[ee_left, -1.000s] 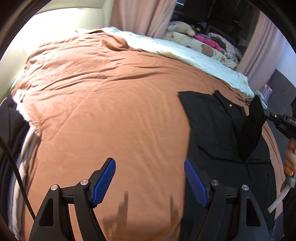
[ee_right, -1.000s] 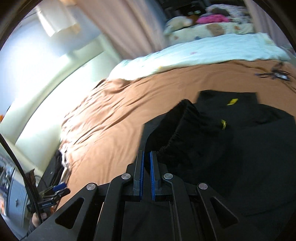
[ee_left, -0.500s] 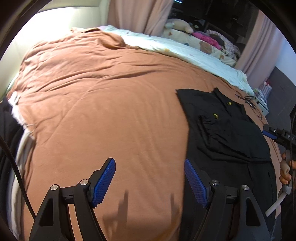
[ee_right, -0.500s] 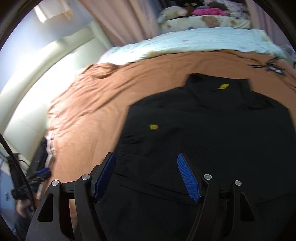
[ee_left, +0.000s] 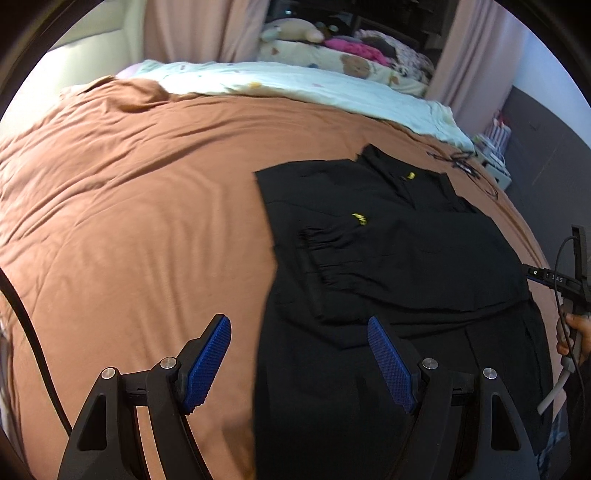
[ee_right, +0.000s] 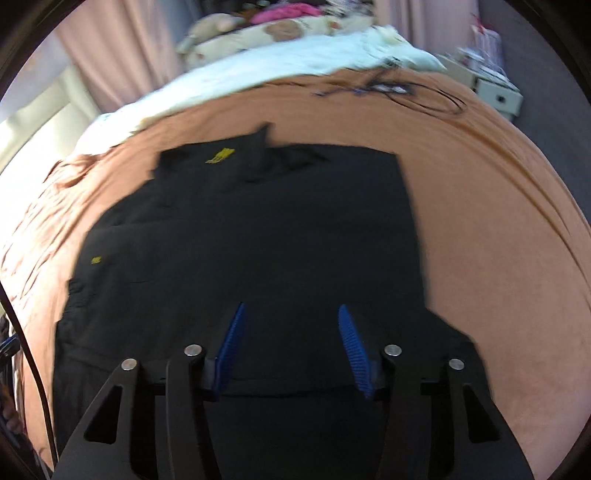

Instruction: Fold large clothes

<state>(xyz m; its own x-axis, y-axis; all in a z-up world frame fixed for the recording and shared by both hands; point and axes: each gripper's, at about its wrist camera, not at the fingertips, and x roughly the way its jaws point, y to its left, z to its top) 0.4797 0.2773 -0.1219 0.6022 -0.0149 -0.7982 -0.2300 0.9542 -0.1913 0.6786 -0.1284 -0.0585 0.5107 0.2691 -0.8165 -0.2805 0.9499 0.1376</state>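
A large black garment [ee_left: 388, 258] with small yellow logos lies flat on the brown bedspread [ee_left: 147, 221], one sleeve folded across its body. It also shows in the right wrist view [ee_right: 258, 240]. My left gripper [ee_left: 299, 354] is open and empty, held above the garment's left edge. My right gripper [ee_right: 291, 343] is open and empty, held above the garment's lower part. The right gripper also shows at the right edge of the left wrist view [ee_left: 561, 280].
A pale blue quilt [ee_left: 295, 85] and soft toys [ee_left: 291, 29] lie at the bed's far end. A black cable [ee_right: 417, 92] rests on the bedspread beyond the garment. A white box [ee_right: 498, 96] stands beside the bed at the right.
My right gripper let go of the black sleeve, opened, and swung right over the garment. The sleeve now lies flat on the body. My left gripper moved right toward the garment.
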